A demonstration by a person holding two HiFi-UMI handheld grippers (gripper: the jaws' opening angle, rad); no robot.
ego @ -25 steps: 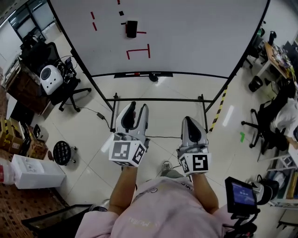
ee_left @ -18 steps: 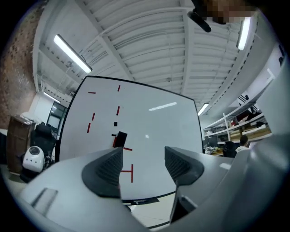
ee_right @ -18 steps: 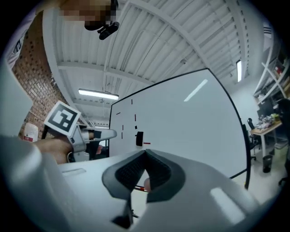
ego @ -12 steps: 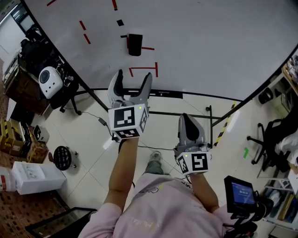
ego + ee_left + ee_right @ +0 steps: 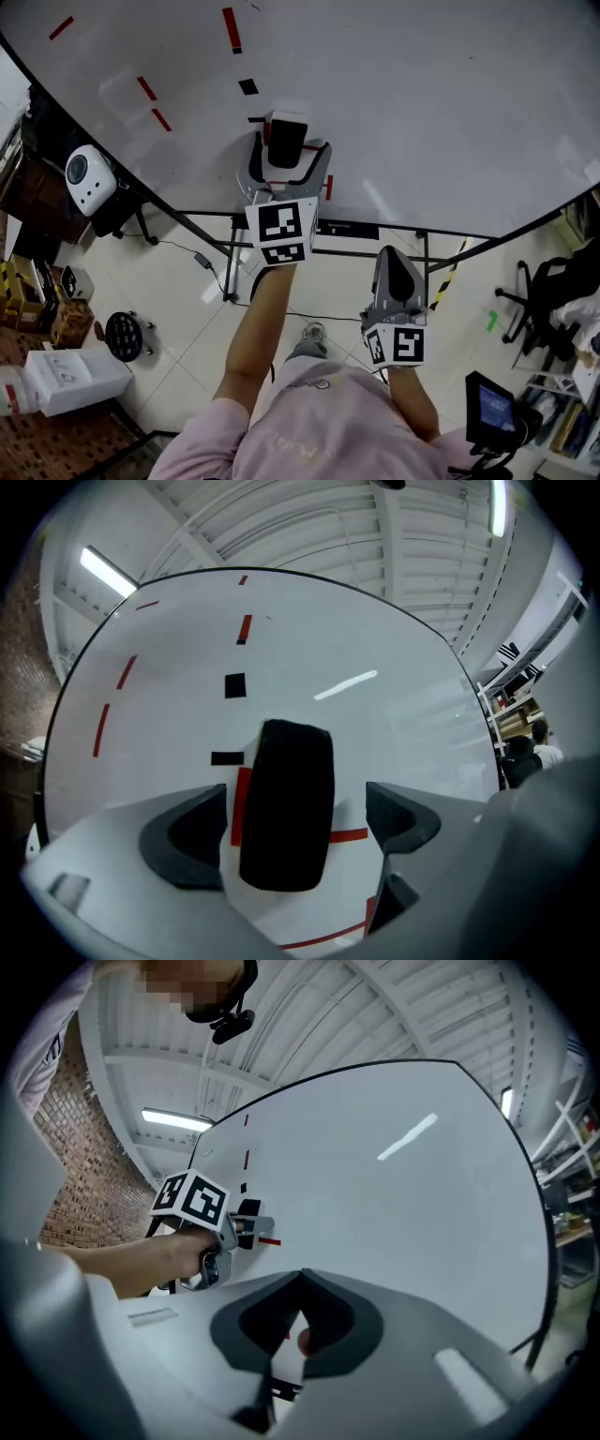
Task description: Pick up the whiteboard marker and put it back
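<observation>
A black block (image 5: 286, 131) like an eraser sticks to the whiteboard (image 5: 422, 112) beside red drawn lines. My left gripper (image 5: 289, 146) reaches level to the board with its jaws opening. The block (image 5: 286, 799) stands between the two pads (image 5: 187, 836) with a gap on each side. My right gripper (image 5: 392, 255) hangs lower and further back, shut with nothing held. From the right gripper view the left gripper (image 5: 246, 1225) shows at the board, while the right gripper (image 5: 300, 1283) has its jaws together. No marker shows clearly in any view.
A dark tray (image 5: 347, 228) runs along the board's lower edge, above the stand's black legs. On the floor at left are a white device (image 5: 89, 178), a black stool (image 5: 125, 333) and white boxes (image 5: 61, 375). A small screen (image 5: 492, 403) stands at lower right.
Both hands have moved forward toward the whiteboard. The left gripper went from nearly shut to wide open and now straddles the black block. The right gripper stayed shut.
</observation>
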